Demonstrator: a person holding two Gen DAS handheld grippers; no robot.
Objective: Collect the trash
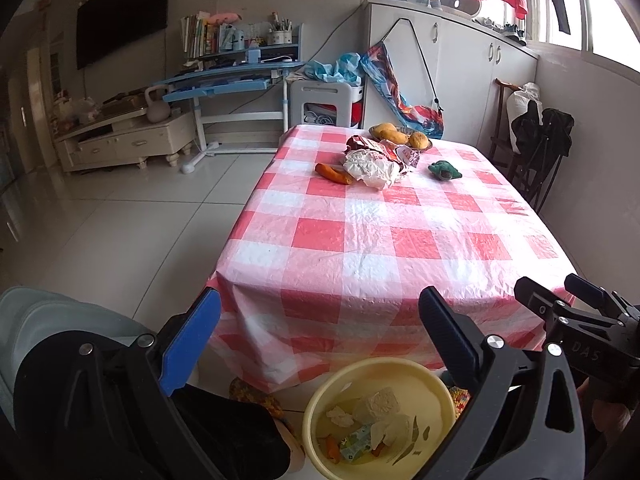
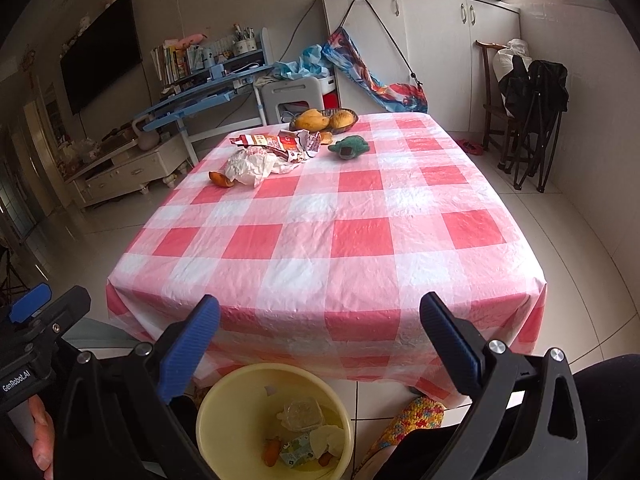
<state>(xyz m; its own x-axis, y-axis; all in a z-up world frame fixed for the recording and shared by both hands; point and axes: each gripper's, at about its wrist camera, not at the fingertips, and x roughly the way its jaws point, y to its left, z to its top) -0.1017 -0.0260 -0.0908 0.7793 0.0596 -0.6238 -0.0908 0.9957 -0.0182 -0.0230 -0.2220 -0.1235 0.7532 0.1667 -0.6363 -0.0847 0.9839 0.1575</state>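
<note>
Left gripper (image 1: 320, 344): fills the bottom of the left view, jaws spread wide, nothing between them; in the right view only its tip and body show at the lower left edge (image 2: 30, 312).
Right gripper (image 2: 320, 344): jaws wide apart and empty at the bottom of the right view; in the left view it enters from the lower right edge (image 1: 560, 296), seen side-on.
Bucket (image 1: 436, 386): yellow, on the floor at bottom centre below the near table edge, its rim partly cut off by gripper fingers in both views.
Bucket contents: crumpled paper, a small carton and orange bits lie inside; the pieces are too jumbled to name further.
Table (image 2: 360, 240): red-and-white checked cloth, near half bare; the cloth hides the legs.
Trash on table: a white crumpled wrapper (image 1: 370, 168) and a red printed packet (image 2: 276, 142) lie touching at the far end, upper centre of both frames.
Orange scrap (image 1: 334, 173): just left of the wrapper, its far end tucked under it; I cannot tell what it is.
Green lump (image 2: 348, 146): right of the packet, apart from it; soft-looking, kind unclear.
Fruit basket (image 2: 324, 119): at the far table edge; the packet hides its front in the left view, while the right view shows the rim clearly.
Person: a fingertip shows at the lower left edge of the right view only (image 2: 42, 436).
Slipper (image 2: 416, 410): knitted, multicoloured, on the floor right of the bucket, mostly hidden in the left view.
</note>
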